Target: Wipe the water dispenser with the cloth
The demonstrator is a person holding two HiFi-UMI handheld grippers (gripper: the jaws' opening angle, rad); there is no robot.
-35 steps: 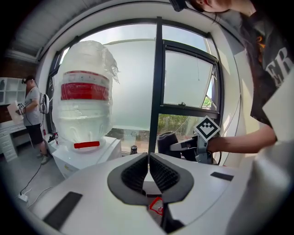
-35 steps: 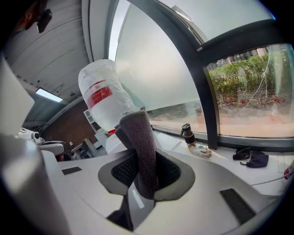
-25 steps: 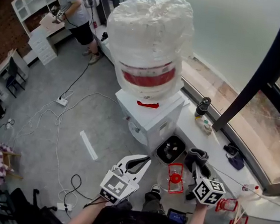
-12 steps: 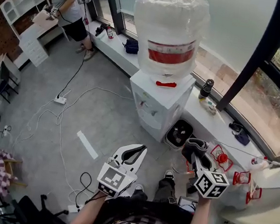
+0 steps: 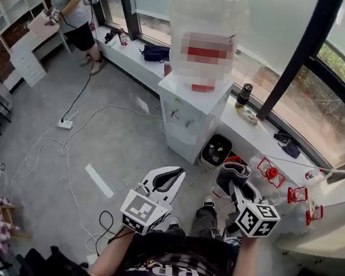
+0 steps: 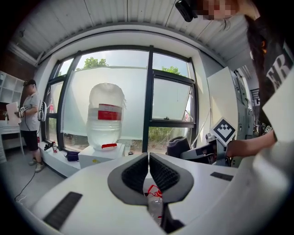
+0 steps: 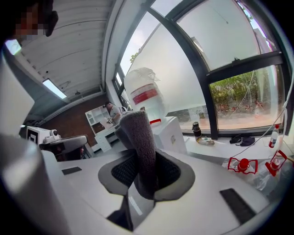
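Left tongs are pressed together at the tips with nothing between them; 1 small clear bottle with a red cap shows below and beyond them in the left gripper view. Right tongs are clamped on a grey cloth, which stands up out of the jaws as a thick folded strip and flops over at the top. Both are held low in front of the person, well apart from the white water dispenser, so the cloth is not touching it. The dispenser stands on the grey floor against the window ledge. It carries 1 big upended water bottle with a red label, wrapped in crinkled plastic film. The bottle looks clear with water in it in the left gripper view. A black bin sits just beside the dispenser on its right; its contents are dark and I cannot tell what they are. 1 dark flask stands upright on the ledge. 2 clear jugs with red caps and handles sit at the right near the right tongs; fill level unclear. A dark bag lies on the ledge left of the dispenser. White cables and a power strip trail over the floor. Far left, another person stands at a white table.
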